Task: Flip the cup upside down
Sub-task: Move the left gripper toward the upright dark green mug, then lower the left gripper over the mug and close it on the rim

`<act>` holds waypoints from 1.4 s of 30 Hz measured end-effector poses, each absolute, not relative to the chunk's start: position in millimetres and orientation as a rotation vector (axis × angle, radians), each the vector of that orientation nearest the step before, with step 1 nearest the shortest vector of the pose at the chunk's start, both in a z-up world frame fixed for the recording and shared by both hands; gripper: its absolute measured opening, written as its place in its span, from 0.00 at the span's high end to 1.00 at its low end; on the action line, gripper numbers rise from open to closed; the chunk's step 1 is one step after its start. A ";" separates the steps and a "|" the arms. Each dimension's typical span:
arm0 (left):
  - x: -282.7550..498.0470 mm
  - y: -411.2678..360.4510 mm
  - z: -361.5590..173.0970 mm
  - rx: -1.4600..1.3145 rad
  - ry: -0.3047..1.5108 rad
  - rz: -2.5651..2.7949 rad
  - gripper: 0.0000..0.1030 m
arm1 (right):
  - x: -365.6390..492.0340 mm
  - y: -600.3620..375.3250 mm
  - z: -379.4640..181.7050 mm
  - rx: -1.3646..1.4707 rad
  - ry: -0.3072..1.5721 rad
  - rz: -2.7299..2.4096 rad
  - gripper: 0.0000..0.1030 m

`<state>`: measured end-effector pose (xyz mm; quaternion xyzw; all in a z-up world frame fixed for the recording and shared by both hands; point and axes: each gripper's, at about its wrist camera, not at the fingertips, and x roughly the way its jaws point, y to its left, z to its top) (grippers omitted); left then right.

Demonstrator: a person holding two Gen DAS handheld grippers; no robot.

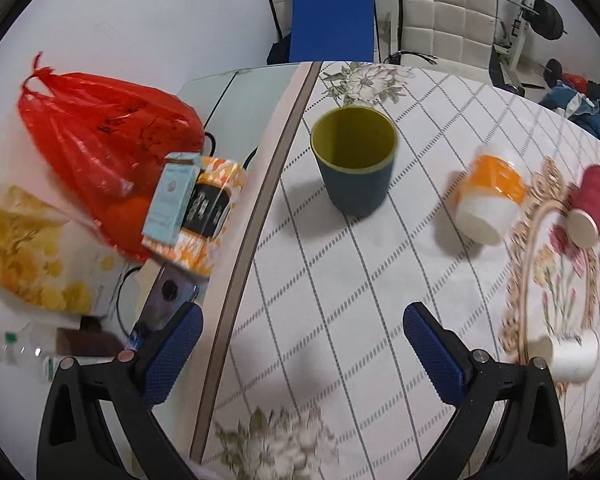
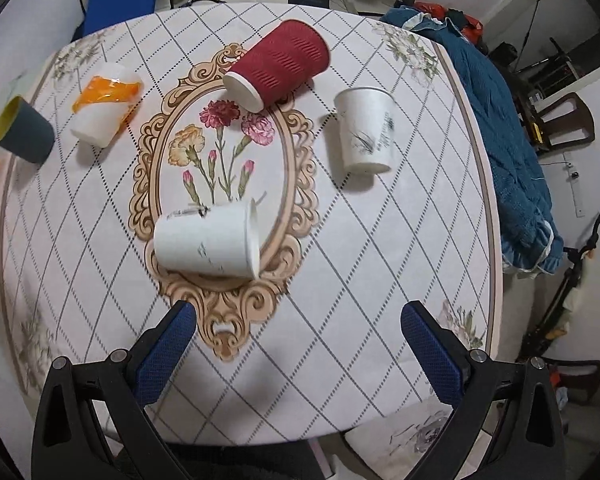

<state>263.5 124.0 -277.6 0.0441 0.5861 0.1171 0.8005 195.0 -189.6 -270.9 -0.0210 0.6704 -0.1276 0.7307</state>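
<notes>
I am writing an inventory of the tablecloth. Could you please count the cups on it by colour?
Dark blue cup with yellow-green inside: 1
Orange and white cup: 1
Dark red ribbed cup: 1
White printed paper cups: 2, one standing, one lying on its side
Total: 5 cups

Red plastic bag [image 1: 100,140], blue blanket [image 2: 504,140] — white chairs [image 1: 440,12], floral tablecloth [image 2: 340,280].

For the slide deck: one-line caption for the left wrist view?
Open left tongs face an upright teal cup on the patterned tablecloth, nothing grasped yet.
</notes>
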 end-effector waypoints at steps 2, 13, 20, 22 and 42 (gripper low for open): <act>277.4 128.8 -287.1 0.089 1.262 0.245 0.00 | 206.4 -184.7 -278.7 -0.059 1.482 -0.292 0.00; 324.5 132.3 -319.6 0.089 1.119 0.174 0.04 | 259.9 -166.8 -304.6 -0.077 1.511 -0.339 0.00; 347.7 125.9 -342.3 0.117 1.056 0.134 0.04 | 277.2 -160.2 -312.4 -0.129 1.522 -0.354 0.00; 351.3 123.2 -346.3 0.123 1.051 0.131 0.04 | 280.6 -159.8 -314.6 -0.134 1.524 -0.360 0.00; 376.1 107.8 -353.3 0.156 0.970 0.061 0.34 | 287.5 -162.5 -330.6 -0.129 1.532 -0.404 0.00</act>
